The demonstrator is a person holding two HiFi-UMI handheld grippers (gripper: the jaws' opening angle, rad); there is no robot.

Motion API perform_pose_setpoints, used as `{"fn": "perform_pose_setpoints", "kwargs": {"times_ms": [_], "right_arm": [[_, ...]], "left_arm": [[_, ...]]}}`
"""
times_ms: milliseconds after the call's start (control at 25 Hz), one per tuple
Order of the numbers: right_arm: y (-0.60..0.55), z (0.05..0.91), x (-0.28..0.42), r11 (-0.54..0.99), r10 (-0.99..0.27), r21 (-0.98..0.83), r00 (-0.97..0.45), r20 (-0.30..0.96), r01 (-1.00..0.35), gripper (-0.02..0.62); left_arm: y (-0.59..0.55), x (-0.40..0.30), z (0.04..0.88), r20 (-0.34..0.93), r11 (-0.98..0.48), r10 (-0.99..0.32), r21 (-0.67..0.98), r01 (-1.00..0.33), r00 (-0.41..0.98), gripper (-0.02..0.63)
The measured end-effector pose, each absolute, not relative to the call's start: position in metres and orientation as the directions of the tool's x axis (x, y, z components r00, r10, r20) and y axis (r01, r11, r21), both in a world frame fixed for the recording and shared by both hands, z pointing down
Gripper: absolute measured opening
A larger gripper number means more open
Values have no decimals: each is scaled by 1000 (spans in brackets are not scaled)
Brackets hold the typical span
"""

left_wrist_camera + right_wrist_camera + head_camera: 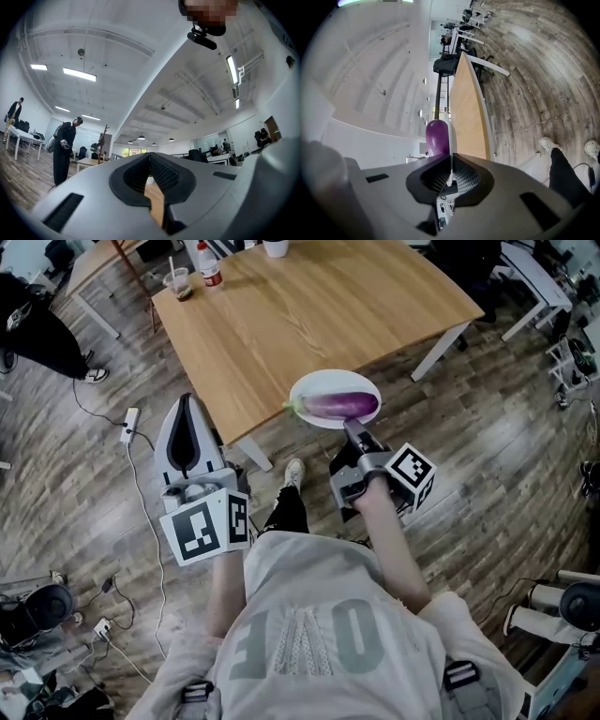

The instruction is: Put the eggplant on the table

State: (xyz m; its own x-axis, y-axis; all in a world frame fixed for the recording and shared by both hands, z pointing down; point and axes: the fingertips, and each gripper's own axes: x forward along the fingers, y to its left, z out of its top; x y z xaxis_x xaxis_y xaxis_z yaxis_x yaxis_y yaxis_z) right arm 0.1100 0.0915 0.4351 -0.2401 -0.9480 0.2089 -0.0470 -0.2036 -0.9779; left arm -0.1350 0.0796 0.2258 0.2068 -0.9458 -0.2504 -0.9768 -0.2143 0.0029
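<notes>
A purple eggplant (342, 405) lies on a white plate (309, 385) held in the air just off the near corner of the wooden table (309, 306). My right gripper (349, 427) is shut on the plate's near rim. In the right gripper view the plate's rim (452, 140) runs edge-on out of the right gripper (451, 176), with the eggplant (437, 137) to its left and the table (468, 112) to its right. My left gripper (187, 401) hangs over the floor left of the table corner, shut and empty. The left gripper (150, 161) points slightly upward toward the ceiling.
A cup with a straw (178, 282), a bottle (208, 263) and a white cup (275, 247) stand along the table's far edge. A power strip (129, 424) with cables lies on the wooden floor. A person in black (37, 329) stands far left.
</notes>
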Motion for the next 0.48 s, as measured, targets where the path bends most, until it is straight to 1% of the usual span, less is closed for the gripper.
{"fn": "perform_pose_setpoints", "kwargs": {"times_ms": [480], "right_arm": [[-5, 419, 115, -200, -945, -978, -250, 210, -65, 26]], "left_arm": [[-14, -123, 215, -233, -223, -947, -19, -975, 221, 9]]}}
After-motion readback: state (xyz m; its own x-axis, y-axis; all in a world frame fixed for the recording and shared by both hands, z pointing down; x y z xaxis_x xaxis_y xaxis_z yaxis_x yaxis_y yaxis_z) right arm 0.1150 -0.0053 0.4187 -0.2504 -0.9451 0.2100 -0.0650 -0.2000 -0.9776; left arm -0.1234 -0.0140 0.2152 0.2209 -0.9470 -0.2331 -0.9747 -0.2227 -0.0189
